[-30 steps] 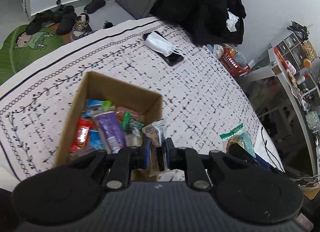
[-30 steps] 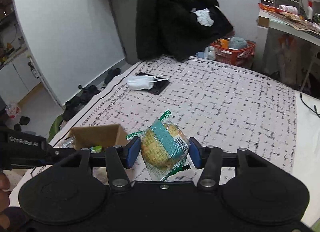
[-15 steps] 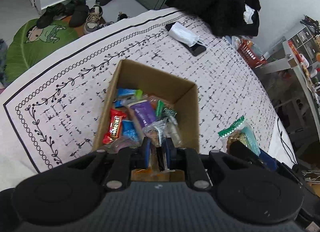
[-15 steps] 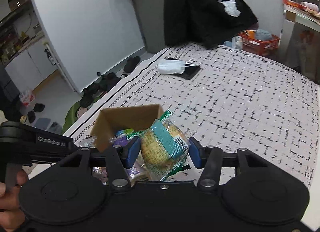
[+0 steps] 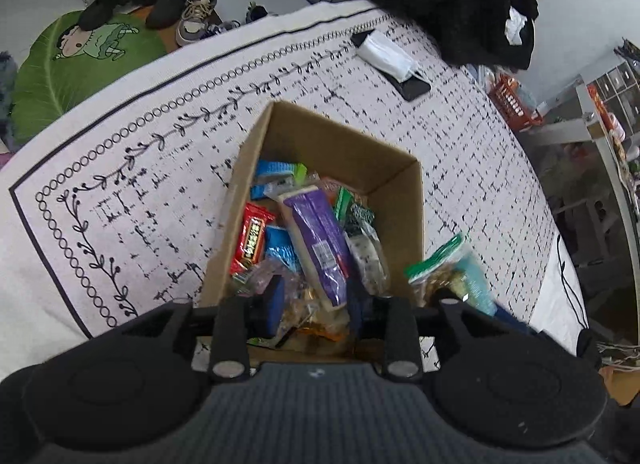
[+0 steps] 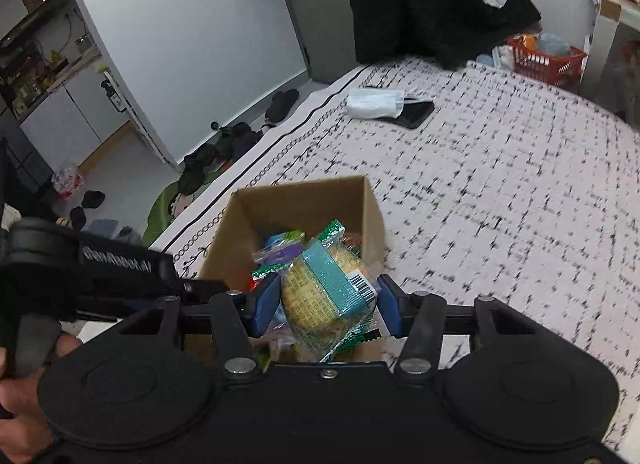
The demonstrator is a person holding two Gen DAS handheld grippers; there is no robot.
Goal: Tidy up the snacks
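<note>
The left gripper [image 5: 316, 306] points steeply down into a brown cardboard box [image 5: 396, 168] that sits on a white blanket [image 5: 120, 192] with black marks. Its jaws have just been opening, and now they stand apart with nothing pinched between them; the blue pads [image 5: 274, 304] hang just over the pile of snacks. A clear packet with a speckled treat [image 5: 368, 256] lies loose in the box, just in front of the right pad, next to a long purple packet [image 5: 320, 240]. A red candy bar [image 5: 252, 240] and blue wrappers [image 5: 280, 176] lie in the box too. The right gripper [image 6: 326, 306] also tilts down, over the near edge of the same box [image 6: 296, 200]. It is squeezed tight on a yellow bun in a clear wrapper with a teal band [image 6: 324, 288], and both blue pads press on its sides. From the left wrist view, that bun [image 5: 456, 276] shows just beside the right wall of the box. In the right wrist view, a hand [image 6: 24, 392] grips the handle of the left gripper at the left edge. Far back on the blanket, a white face mask [image 6: 372, 102] lies on a black phone [image 6: 416, 114].
</note>
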